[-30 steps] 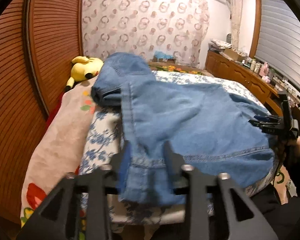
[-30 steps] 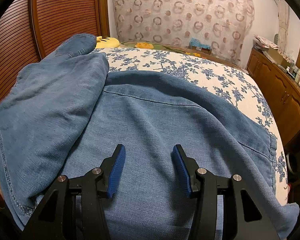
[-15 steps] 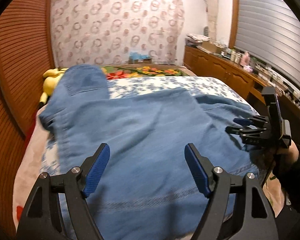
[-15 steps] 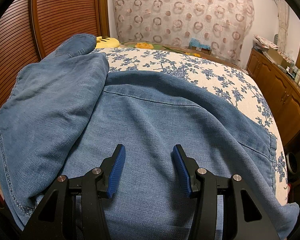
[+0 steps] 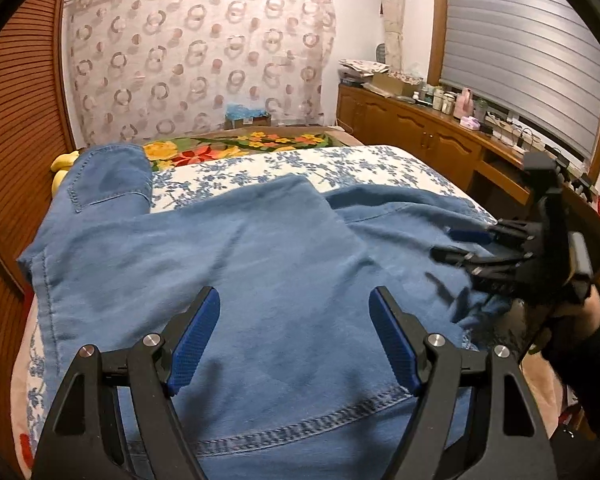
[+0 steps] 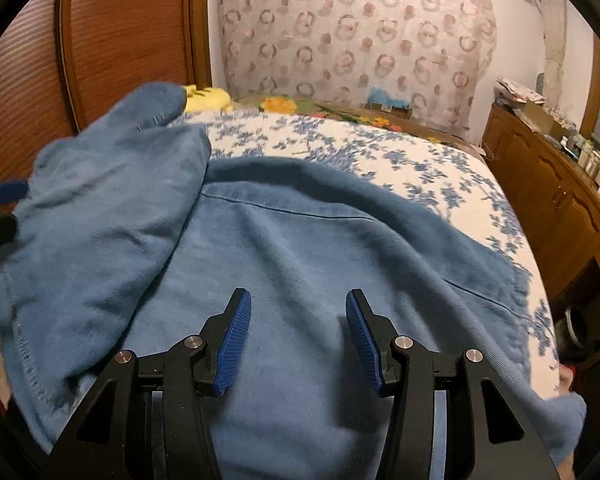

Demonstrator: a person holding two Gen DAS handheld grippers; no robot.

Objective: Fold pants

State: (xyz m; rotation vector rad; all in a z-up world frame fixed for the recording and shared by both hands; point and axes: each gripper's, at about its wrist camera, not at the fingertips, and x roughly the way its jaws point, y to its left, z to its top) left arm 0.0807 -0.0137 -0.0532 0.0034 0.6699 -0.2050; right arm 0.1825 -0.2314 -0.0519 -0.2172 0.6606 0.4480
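Blue denim pants [image 5: 268, 264] lie spread on the bed, one part folded over the other, with a hem seam near the front edge. My left gripper [image 5: 294, 332] is open and empty just above the folded layer. My right gripper [image 6: 298, 332] is open and empty above the pants [image 6: 300, 248]. The right gripper also shows in the left wrist view [image 5: 476, 248], at the pants' right edge. A left fingertip [image 6: 4, 194] shows at the left edge of the right wrist view.
The bed has a blue floral sheet [image 5: 340, 164] and a bright flowered blanket [image 5: 236, 146] at the far end. A yellow plush toy [image 6: 206, 98] lies by the wooden slatted wall [image 5: 16, 120]. A wooden cabinet [image 5: 420, 136] with bottles runs along the right.
My left gripper let go of the pants' hem, opened wide and moved right over the folded layer. The right gripper shifted slightly and stays open.
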